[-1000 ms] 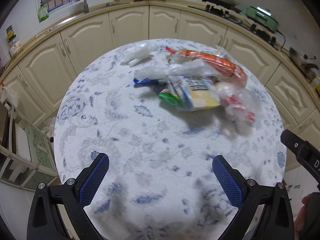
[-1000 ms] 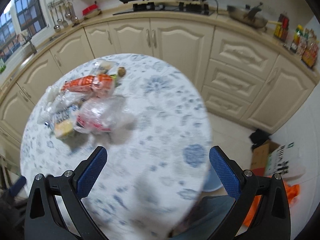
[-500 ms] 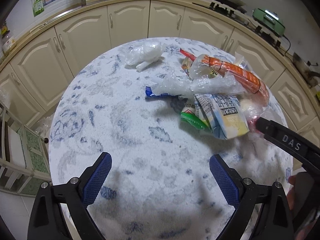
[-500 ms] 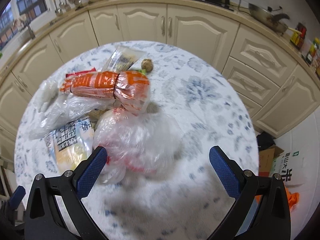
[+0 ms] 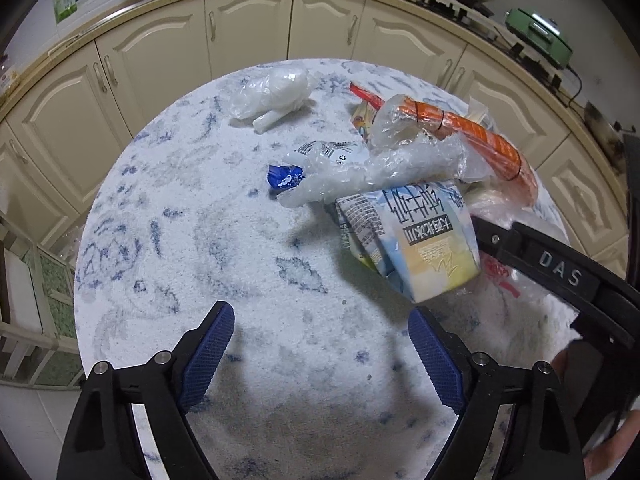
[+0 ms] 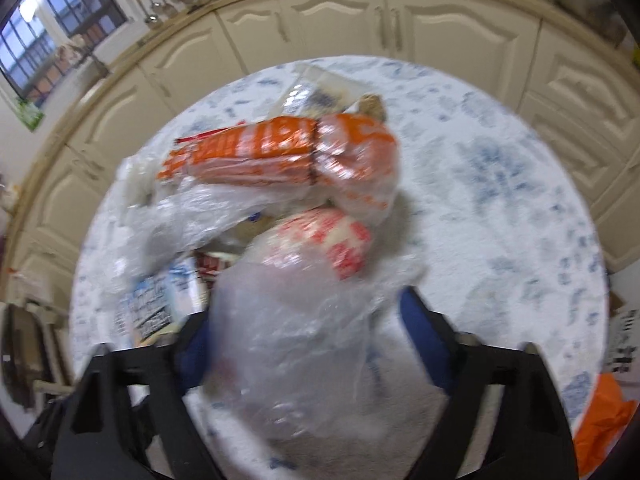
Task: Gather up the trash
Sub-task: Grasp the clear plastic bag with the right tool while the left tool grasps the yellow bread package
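Trash is piled on the round table with its blue-patterned white cloth. The pile holds a flattened milk carton, an orange-printed wrapper, crumpled clear plastic and a small blue wrapper. A white plastic bundle lies apart at the far side. My left gripper hovers over bare cloth, near the carton, its jaws closing a little with nothing between them. My right gripper is closing on a clear plastic bag with red print, which fills the gap and touches both pads.
Cream kitchen cabinets curve round behind the table. A small brown lump lies beyond the orange wrapper. Something orange lies on the floor at the right. A light-coloured rack stands to the table's left.
Both grippers moved in over the table toward the pile. The right one came down around the clear bag and narrowed on it. The left jaws narrowed slightly.
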Tool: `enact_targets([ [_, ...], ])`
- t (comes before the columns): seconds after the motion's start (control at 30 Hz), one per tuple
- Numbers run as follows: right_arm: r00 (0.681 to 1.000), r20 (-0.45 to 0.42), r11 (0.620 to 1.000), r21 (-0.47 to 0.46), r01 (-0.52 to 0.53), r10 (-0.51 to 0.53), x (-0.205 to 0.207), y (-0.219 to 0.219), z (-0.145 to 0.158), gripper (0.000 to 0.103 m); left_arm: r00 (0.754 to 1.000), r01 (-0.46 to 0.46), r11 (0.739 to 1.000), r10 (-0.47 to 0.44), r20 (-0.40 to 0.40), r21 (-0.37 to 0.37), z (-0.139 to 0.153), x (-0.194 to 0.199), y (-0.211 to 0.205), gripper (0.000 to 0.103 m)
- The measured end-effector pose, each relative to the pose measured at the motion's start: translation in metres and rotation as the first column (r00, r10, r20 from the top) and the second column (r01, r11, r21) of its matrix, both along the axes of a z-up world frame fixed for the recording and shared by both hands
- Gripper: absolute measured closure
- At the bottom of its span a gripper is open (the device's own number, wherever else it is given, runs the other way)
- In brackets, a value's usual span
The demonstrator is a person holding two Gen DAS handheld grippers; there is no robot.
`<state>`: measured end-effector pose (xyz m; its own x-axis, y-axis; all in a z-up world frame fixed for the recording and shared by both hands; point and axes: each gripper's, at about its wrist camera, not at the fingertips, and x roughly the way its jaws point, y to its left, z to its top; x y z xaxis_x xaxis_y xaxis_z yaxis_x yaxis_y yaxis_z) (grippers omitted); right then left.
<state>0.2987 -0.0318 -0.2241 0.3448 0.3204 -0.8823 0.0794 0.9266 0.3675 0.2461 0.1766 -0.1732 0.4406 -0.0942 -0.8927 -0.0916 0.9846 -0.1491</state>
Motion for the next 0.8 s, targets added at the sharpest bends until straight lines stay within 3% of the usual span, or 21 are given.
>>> enact_targets([
  [0.2, 0.999, 0.032, 1.000, -0.001, -0.028, 0.028, -0.010, 0.001, 0.006, 0.056, 0.999, -0.029, 0.999, 0.029, 0.019, 0.012, 0.009, 0.000, -0.006, 0.015],
  [0.33, 0.999, 0.043, 1.000, -0.019, -0.015, 0.016, -0.019, -0.011, 0.013, 0.056, 0.999, -0.025, 1.000, 0.025, 0.032, 0.003, 0.017, 0.001, -0.017, 0.005],
  [0.7, 0.996, 0.053, 0.984, -0.160, 0.079, -0.072, -0.026, -0.060, 0.020, 0.057, 0.999, -0.028, 0.999, 0.027, 0.026, 0.021, 0.011, 0.034, -0.052, 0.002],
  [0.73, 0.996, 0.049, 0.984, -0.158, 0.083, -0.077, -0.026, -0.067, 0.019, 0.057, 1.000, -0.021, 0.999, 0.021, 0.022, 0.026, 0.005, 0.038, -0.053, 0.005],
  [0.77, 0.996, 0.047, 0.984, -0.156, 0.086, -0.080, -0.025, -0.070, 0.018, 0.057, 1.000, -0.013, 0.999, 0.013, 0.007, 0.031, -0.001, 0.042, -0.055, 0.021],
  [0.8, 0.996, 0.044, 0.984, -0.155, 0.088, -0.082, -0.025, -0.072, 0.017, 0.057, 1.000, -0.011, 0.999, 0.011, -0.007, 0.031, -0.005, 0.044, -0.054, 0.027],
])
